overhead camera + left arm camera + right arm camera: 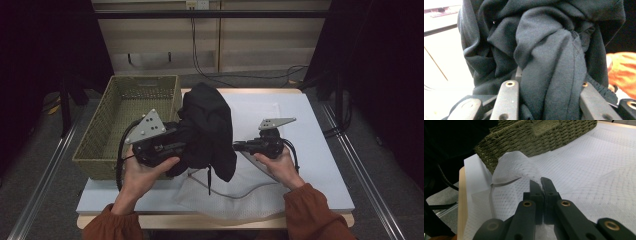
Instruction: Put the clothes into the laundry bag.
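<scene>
With the left hand-held gripper (187,145) clamping the bunched black garment (207,127) above the worktop's (320,165) middle, keep the right hand-held gripper (541,185) pinching the white mesh bag (514,168) open near the front edge.

My left gripper (547,100) | jaws clamped on bunched dark cloth (544,50) | orange sleeve (622,72) beyond, right.

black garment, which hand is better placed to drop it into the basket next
Left. The left tool already clamps the bunched black garment, held right beside the wicker basket. The right tool is shut on the white mesh bag on the table, farther from the basket.
</scene>
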Demonstrator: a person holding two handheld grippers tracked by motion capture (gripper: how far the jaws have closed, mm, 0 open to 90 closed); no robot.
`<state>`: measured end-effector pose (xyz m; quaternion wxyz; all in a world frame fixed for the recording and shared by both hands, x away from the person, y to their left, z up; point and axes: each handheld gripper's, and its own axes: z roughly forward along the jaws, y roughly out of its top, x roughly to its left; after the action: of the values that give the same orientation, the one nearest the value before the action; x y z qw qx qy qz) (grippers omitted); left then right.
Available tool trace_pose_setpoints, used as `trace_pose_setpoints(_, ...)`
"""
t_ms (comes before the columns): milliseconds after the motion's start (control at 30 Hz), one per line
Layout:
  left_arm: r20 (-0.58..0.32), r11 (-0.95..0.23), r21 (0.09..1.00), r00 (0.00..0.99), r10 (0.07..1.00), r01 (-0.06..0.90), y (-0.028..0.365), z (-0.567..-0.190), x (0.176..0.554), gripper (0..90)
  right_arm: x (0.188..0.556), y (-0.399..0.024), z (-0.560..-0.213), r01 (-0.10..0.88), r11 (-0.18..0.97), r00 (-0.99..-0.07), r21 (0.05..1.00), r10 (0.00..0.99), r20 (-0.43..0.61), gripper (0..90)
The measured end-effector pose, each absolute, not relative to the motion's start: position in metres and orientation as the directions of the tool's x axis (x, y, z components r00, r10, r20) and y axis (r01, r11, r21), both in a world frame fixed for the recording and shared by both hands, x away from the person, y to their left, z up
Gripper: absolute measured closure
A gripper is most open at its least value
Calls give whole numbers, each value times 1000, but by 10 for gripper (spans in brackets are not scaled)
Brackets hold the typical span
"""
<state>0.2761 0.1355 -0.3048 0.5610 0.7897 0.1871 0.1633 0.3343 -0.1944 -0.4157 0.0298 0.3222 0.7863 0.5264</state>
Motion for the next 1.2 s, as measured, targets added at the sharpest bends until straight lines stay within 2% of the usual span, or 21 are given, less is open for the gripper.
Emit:
trace_pose_setpoints(433,41,-373,915,886,462,152,124,-338,281,695,334,-196,-413,469,239,-792,850,541,285,885)
trace_pose_setpoints(733,53,-453,878,910,411,153,102,-363,281,692,335,-194,-414,472,244,-792,847,539,286,885)
trace_pose_setpoints(967,50,-502,847,913,404,176,85,-387,284,684,335,-193,-415,472,254,-794,844,539,282,885)
trace_pose_setpoints(1200,51,-529,831,921,385,175,76,-400,281,651,337,-191,-417,479,259,-791,839,542,285,885)
